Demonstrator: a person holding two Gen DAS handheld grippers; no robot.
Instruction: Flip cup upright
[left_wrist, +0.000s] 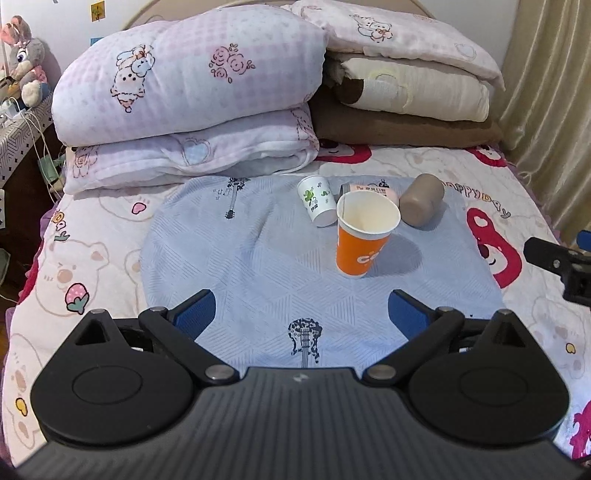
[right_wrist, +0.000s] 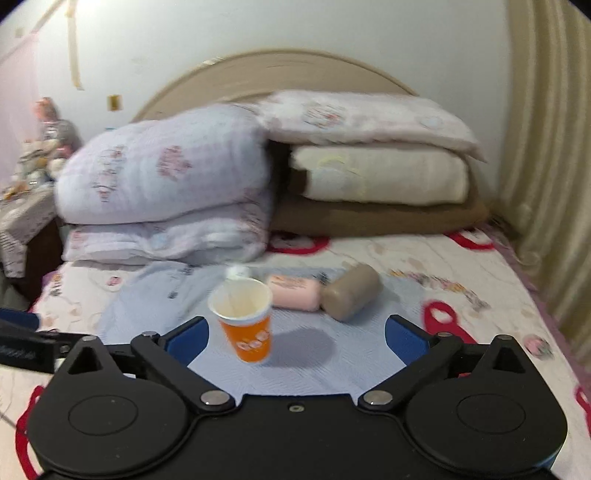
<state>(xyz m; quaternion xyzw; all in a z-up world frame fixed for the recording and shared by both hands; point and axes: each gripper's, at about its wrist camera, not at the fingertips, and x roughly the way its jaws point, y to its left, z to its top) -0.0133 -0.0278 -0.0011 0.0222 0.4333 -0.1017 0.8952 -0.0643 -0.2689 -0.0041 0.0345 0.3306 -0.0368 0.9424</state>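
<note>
An orange paper cup (left_wrist: 364, 236) stands upright, mouth up, on a light blue mat (left_wrist: 258, 258) on the bed; it also shows in the right wrist view (right_wrist: 247, 325). Behind it a white cup with green print (left_wrist: 317, 201) stands upside down. A pink cup (left_wrist: 373, 190) and a brown cup (left_wrist: 421, 205) lie on their sides. My left gripper (left_wrist: 301, 312) is open and empty, a little short of the orange cup. My right gripper (right_wrist: 297, 341) is open and empty, with the orange cup between its fingers' lines, near the left finger.
Folded pink quilts (left_wrist: 184, 103) and a stack of cream and brown blankets (left_wrist: 410, 99) fill the head of the bed. A curtain (left_wrist: 550, 92) hangs at the right. A side table with a plush rabbit (left_wrist: 24, 59) stands at the left. The right gripper's edge (left_wrist: 561, 266) shows in the left wrist view.
</note>
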